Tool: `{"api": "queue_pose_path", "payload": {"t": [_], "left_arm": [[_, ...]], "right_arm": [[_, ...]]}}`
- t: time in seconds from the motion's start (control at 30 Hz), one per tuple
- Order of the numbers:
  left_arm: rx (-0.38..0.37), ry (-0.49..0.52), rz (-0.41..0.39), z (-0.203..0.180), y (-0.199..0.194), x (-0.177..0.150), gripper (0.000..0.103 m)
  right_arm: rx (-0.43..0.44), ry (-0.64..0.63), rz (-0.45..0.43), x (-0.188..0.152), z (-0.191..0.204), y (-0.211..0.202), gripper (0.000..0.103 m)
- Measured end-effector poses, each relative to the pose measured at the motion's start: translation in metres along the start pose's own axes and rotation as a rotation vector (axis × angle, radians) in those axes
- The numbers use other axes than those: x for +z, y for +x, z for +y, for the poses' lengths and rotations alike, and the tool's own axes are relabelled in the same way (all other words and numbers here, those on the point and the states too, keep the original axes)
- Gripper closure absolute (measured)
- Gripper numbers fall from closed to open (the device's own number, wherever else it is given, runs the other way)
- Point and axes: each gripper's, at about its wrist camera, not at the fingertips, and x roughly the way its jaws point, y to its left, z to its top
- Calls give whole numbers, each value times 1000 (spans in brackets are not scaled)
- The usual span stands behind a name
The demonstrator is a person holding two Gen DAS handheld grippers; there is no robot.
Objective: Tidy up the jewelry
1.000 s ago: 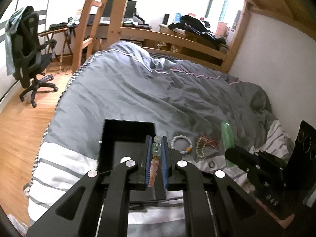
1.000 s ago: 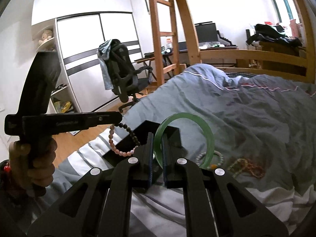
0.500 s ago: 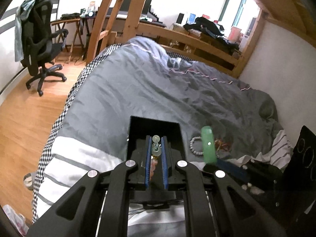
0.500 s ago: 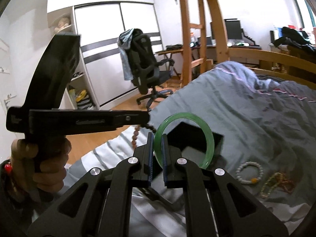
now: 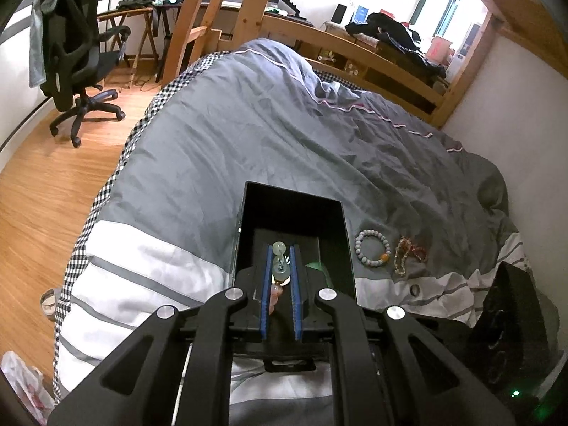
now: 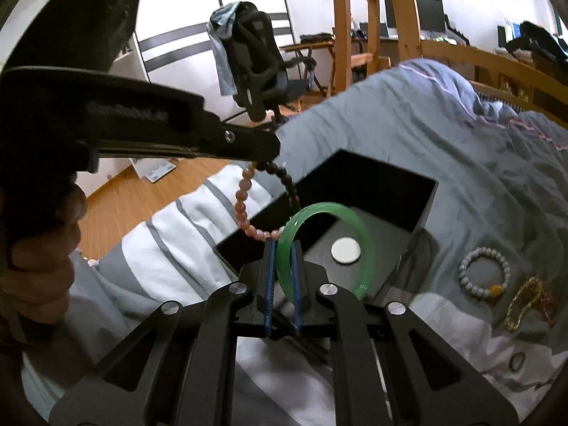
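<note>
A black open jewelry box (image 5: pixel 291 213) lies on the bed; it also shows in the right wrist view (image 6: pixel 376 191). My left gripper (image 5: pixel 279 257) is shut on a pink and dark bead bracelet (image 5: pixel 278 266) above the box; the bracelet hangs from it in the right wrist view (image 6: pixel 248 209). My right gripper (image 6: pixel 283 252) is shut on a green jade bangle (image 6: pixel 330 245), held over the box. A white bead bracelet (image 5: pixel 372 252) (image 6: pixel 484 273), a gold and red chain (image 5: pixel 408 254) (image 6: pixel 529 301) and a ring (image 5: pixel 414 289) (image 6: pixel 516 359) lie on the duvet, right of the box.
A grey duvet (image 5: pixel 284 131) covers the bed, with a white striped sheet (image 5: pixel 142 266) near me. A black office chair (image 5: pixel 78 56) stands on the wood floor at left. A wooden ladder (image 5: pixel 213 17) and bed rail are at the far end.
Both grippers moved toward the box and lower. The green bangle now hangs over the box's inside, and the bead bracelet is over the box.
</note>
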Motion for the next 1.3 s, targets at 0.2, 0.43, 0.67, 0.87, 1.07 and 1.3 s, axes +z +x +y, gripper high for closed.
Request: {"api": "queue_pose_path", "payload": {"t": [0.2, 0.43, 0.67, 0.87, 1.07, 1.3], "left_arm": [[-9, -21, -44, 2, -5, 2, 92], [31, 1, -158, -11, -23, 1, 8], [-65, 33, -131, -41, -13, -10, 6], [-93, 190, -95, -95, 5, -34, 6], [-84, 378, -49, -142, 26, -62, 6], [-109, 535, 97, -176, 72, -88, 37]], "right_arm": [[5, 40, -54, 4, -12, -24, 51], [-101, 63, -149, 10, -36, -81, 5], [-253, 87, -169, 3, -72, -138, 4], [-348, 132, -163, -9, -105, -172, 4], [-387, 207, -168, -24, -134, -181, 4], [-356, 294, -159, -46, -169, -164, 13]]}}
